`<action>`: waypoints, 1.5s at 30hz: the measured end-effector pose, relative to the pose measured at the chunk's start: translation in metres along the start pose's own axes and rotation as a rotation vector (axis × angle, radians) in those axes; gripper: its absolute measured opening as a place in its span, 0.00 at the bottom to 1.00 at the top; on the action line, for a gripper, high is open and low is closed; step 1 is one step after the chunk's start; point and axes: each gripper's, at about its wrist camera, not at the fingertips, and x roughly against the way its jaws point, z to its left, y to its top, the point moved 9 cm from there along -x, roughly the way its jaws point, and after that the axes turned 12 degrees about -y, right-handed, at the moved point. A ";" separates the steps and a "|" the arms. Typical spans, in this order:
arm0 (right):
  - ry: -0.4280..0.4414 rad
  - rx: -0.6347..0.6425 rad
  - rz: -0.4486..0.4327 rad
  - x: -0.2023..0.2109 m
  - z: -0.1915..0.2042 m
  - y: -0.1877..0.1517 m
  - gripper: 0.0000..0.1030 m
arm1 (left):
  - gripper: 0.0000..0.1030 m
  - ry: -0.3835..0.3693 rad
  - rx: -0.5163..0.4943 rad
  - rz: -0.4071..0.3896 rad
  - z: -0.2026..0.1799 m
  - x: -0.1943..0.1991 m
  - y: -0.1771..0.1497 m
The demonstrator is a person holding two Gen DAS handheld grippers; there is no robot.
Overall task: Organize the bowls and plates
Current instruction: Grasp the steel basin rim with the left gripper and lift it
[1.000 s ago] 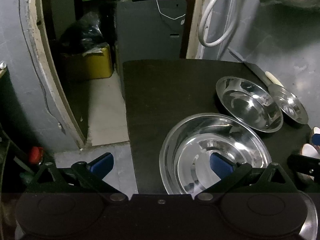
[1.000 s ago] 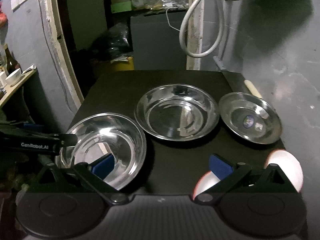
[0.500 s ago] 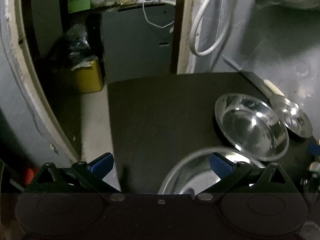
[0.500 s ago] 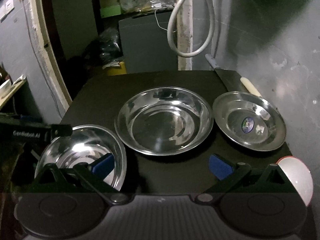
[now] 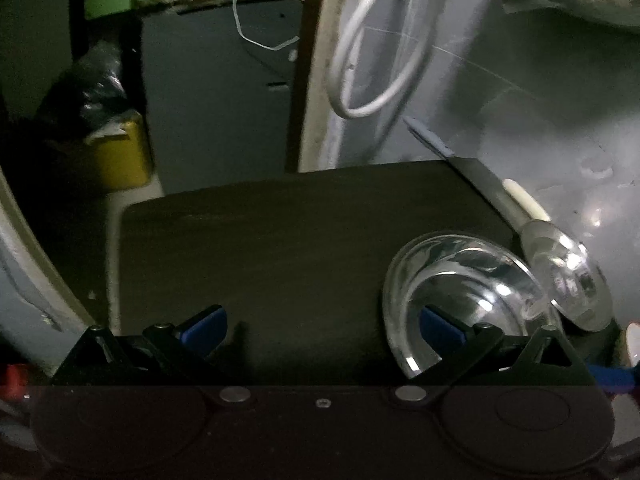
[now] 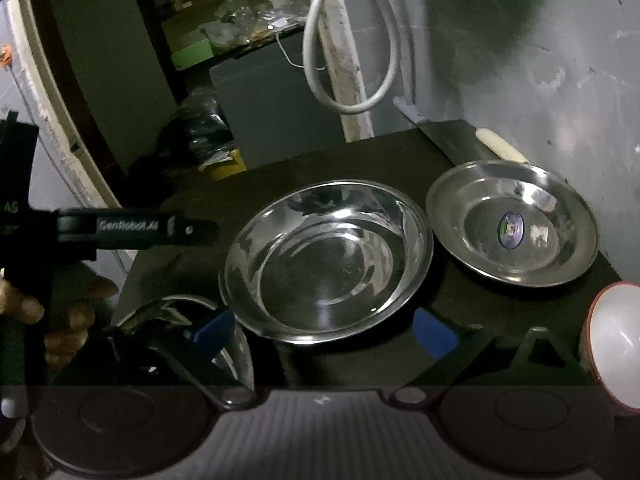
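- Right gripper point(image 6: 326, 330): jaws wide but closing, pads pressing on nothing; the near rim of the large steel bowl point(image 6: 328, 260) lies between them on the dark table point(image 6: 200, 208).
- Steel plate point(image 6: 516, 224), sticker inside, at 2 o'clock of that bowl; white bowl point(image 6: 616, 344) at 4 o'clock.
- Left gripper point(image 5: 320, 328): jaws spread, empty, above bare tabletop.
- Another steel bowl's rim point(image 6: 236, 348) sits at 7 o'clock, partly hidden.
- A white hose point(image 6: 352, 60) hangs behind.

"GenRobot.AI" in pale letters on the black bar of the left tool point(image 6: 136, 232), far left of the right tool; round blue sticker point(image 6: 511, 230) inside the small steel plate point(image 6: 560, 264), print unreadable
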 end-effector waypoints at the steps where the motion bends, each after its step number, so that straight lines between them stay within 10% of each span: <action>1: -0.008 -0.008 0.012 -0.004 -0.001 0.000 0.89 | 0.96 -0.008 0.010 0.011 0.000 -0.005 0.000; 11: -0.046 -0.061 0.048 -0.018 -0.010 0.003 0.71 | 0.76 -0.088 0.066 0.060 -0.009 -0.030 -0.003; 20: -0.067 -0.093 0.063 -0.027 -0.022 0.010 0.40 | 0.30 -0.161 0.054 0.087 -0.024 -0.037 -0.006; 45: 0.044 0.063 -0.073 0.044 0.022 0.007 0.35 | 0.29 -0.004 -0.176 -0.071 -0.039 0.073 -0.030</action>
